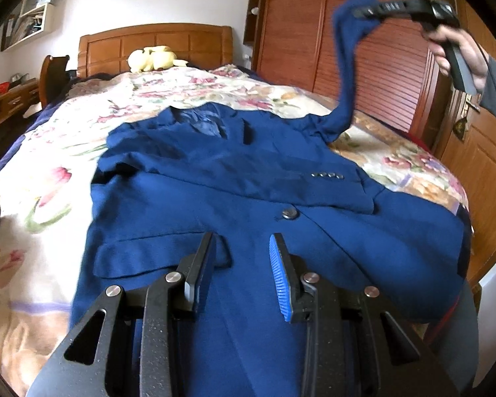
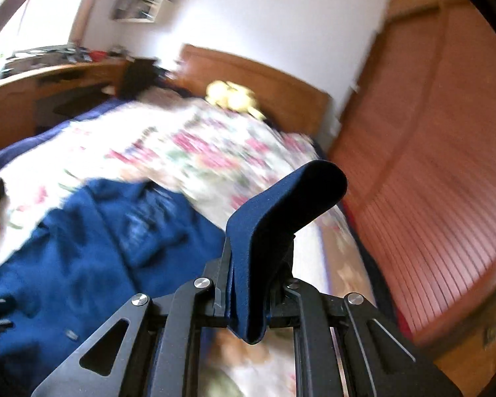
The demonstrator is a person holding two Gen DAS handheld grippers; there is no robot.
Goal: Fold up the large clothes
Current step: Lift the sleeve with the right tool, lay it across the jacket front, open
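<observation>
Black left tongs (image 1: 239, 264) sat nearest the camera, their two fingers partly open with nothing between them; they hung just above the bottom part of the blue jacket (image 1: 248, 178), not touching it as far as I could tell; the jacket lay spread out on the flowery bed (image 1: 49, 172), straight ahead of these tongs and under them; one sleeve (image 1: 195, 162) was already folded across the chest, with its little cuff buttons showing; the other sleeve (image 1: 347, 66) was lifted high, up and to the right of the left tongs, pinched at its end by the right tongs (image 1: 357, 11), which a hand (image 1: 459, 49) held up; so I think the folding was only partly done; this second sleeve had yet to be laid over, and the body had yet to be folded up.

Only the left view showed the whole jacket, the raised sleeve and the hand; only the right view, which was blurry, showed the grip up close; there the right tongs (image 2: 258, 264) were squeezed nearly shut on the blue cuff, with the cloth poking out past the tips; the jacket lay down and to their left.
</observation>
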